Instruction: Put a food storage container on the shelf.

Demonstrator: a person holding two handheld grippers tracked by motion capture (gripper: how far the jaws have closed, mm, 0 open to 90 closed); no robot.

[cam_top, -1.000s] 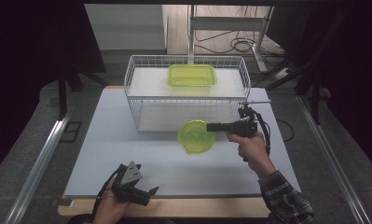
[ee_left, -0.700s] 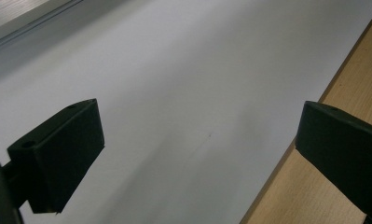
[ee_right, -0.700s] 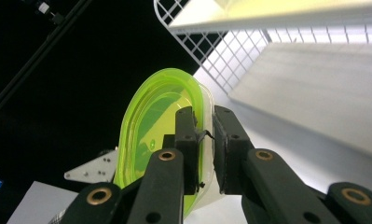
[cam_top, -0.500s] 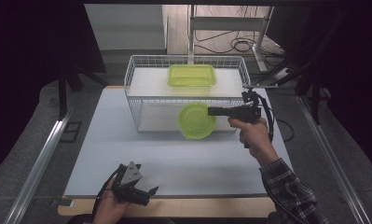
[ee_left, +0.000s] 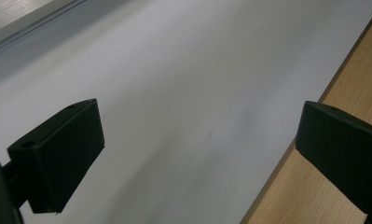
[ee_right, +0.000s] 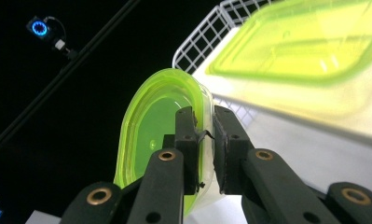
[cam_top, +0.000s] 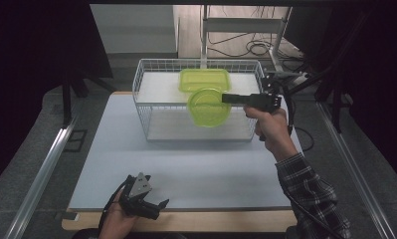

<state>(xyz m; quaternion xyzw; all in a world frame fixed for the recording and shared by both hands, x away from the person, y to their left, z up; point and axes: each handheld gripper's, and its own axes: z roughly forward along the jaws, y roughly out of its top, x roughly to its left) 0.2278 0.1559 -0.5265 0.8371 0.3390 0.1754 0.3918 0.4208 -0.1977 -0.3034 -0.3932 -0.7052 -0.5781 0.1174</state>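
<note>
While your right claw (cam_top: 227, 98) is pinching the round tub (cam_top: 208, 106) by its rim, it's hanging just over the basket (cam_top: 145, 117), beside the rectangular tub (cam_top: 204, 79).

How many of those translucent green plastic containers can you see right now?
2. A rectangular translucent green plastic container sits inside the white wire basket, toward its far side. A round one is clamped by its rim in the right gripper, over the basket's front. None seem hidden.
</note>
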